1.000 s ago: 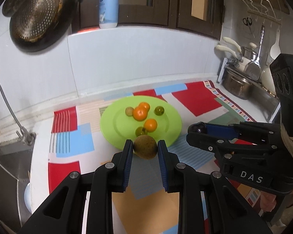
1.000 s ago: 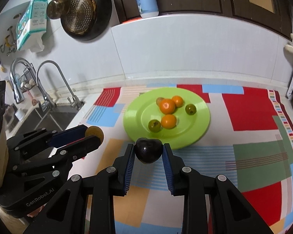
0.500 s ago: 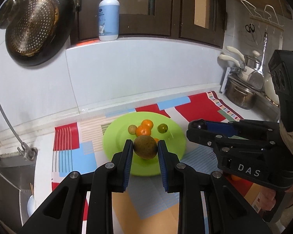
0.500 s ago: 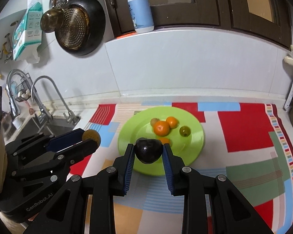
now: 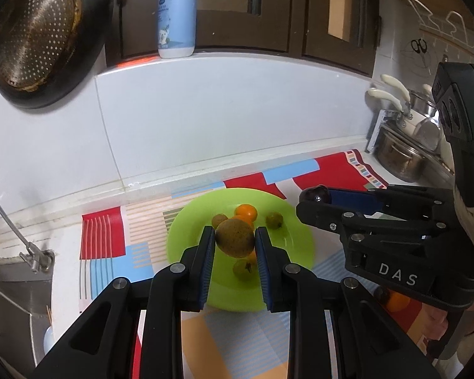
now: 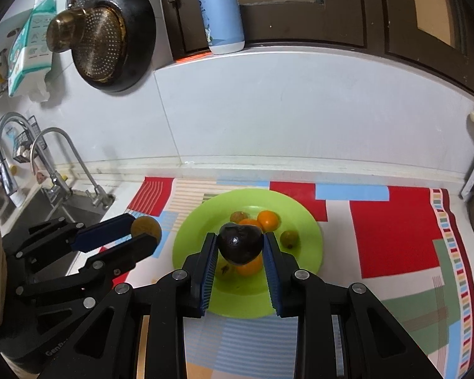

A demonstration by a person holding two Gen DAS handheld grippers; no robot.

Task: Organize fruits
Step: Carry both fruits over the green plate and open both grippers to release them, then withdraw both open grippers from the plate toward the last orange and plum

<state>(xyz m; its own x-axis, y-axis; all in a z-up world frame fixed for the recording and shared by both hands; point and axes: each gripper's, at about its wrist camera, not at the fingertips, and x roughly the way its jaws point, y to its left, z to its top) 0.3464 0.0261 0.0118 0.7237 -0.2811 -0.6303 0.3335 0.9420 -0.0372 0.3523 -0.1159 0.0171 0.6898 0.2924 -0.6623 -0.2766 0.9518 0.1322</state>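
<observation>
left gripper (image 5: 233, 242) clamps a brown fruit (image 5: 234, 242); right gripper (image 6: 240, 246) clamps a dark fruit (image 6: 240, 243). lower each onto bare green plate (image 6: 303, 221), then release.

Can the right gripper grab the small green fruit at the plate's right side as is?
Probably not. The right gripper is shut on the dark fruit, so its jaws are full. The path to the small green fruit on the green plate looks free otherwise.
</observation>
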